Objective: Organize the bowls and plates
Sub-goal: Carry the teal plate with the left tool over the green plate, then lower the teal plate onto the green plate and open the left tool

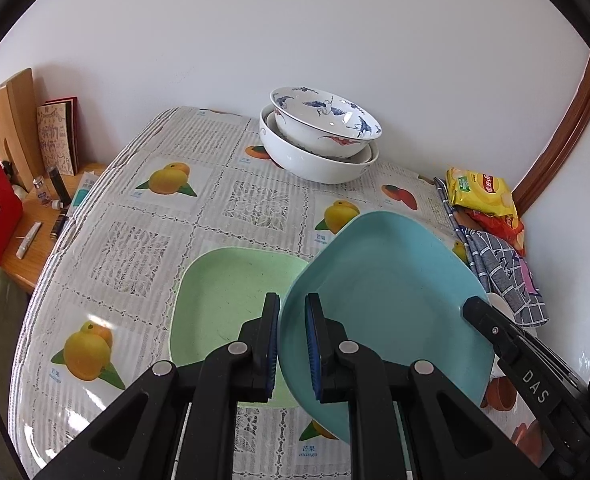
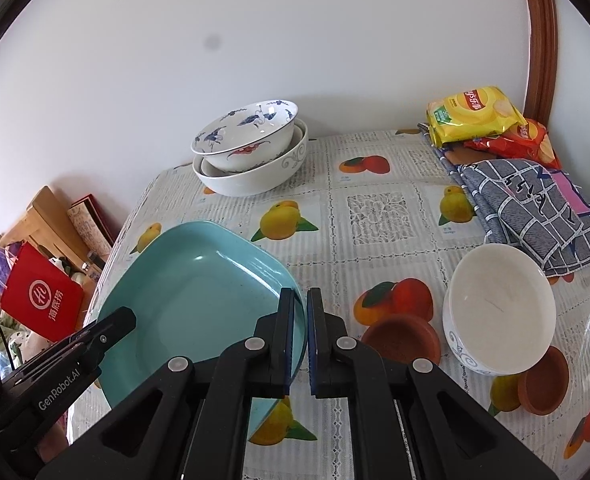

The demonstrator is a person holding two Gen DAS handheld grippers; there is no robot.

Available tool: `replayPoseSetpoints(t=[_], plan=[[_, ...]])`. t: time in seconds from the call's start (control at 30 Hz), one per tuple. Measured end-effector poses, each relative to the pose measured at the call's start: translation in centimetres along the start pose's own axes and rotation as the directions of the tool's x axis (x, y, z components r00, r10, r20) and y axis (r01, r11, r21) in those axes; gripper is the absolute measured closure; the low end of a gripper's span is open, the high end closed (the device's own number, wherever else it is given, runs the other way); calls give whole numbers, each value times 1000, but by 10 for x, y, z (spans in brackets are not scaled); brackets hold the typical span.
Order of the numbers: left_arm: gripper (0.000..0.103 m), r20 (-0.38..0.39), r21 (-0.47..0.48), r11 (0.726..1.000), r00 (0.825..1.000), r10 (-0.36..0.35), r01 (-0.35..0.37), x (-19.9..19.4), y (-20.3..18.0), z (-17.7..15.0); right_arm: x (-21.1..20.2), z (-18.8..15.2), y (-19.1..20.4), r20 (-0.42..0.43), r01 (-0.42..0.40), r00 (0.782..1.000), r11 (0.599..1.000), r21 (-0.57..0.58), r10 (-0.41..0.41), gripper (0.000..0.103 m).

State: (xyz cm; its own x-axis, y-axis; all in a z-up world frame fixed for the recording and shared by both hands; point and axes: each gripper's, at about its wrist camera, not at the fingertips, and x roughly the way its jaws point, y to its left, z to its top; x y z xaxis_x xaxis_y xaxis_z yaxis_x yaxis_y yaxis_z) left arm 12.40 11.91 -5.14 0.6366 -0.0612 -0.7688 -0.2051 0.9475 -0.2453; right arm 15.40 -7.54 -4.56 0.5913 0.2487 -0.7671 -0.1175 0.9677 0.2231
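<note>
Two hand-held grippers share one blue plate.
Left hand-held gripper [image 1: 292, 344] and right hand-held gripper [image 2: 300, 340] each pinch the blue plate's [image 1: 387, 300] rim, tilted above the green plate [image 1: 223, 300] near the table's [image 1: 135, 240] front edge.

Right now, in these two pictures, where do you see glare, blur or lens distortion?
Left wrist view: glare on the painted bowl and the shiny tablecloth; the door frame bends strongly from the fisheye. Right wrist view: a bright streak on the blue plate, a grey smudge on the wall, dark corners around the image. Both look sharp.
</note>
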Motion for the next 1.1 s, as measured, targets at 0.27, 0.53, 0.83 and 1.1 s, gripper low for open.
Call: replayPoseSetpoints(t=[0.27,0.53,0.83,1.1], plan=[[90,-15,-28,1000,1000,8,-9,10,13,2,13,4,12,-13,-2,1000,1000,-31,2,96],[90,-17,-55,998,999,43,-44,16,33,1,28,7,33,-27,-21,999,997,-72,19,96],[90,-47,-98,991,995,89,-93,27,59,-2,55,5,56,-71,-57,996,992,-111,49,96],[90,-86,-116,985,989,118,-128,43,71,-5,81,1,64,-111,-70,992,988,-135,55,95]])
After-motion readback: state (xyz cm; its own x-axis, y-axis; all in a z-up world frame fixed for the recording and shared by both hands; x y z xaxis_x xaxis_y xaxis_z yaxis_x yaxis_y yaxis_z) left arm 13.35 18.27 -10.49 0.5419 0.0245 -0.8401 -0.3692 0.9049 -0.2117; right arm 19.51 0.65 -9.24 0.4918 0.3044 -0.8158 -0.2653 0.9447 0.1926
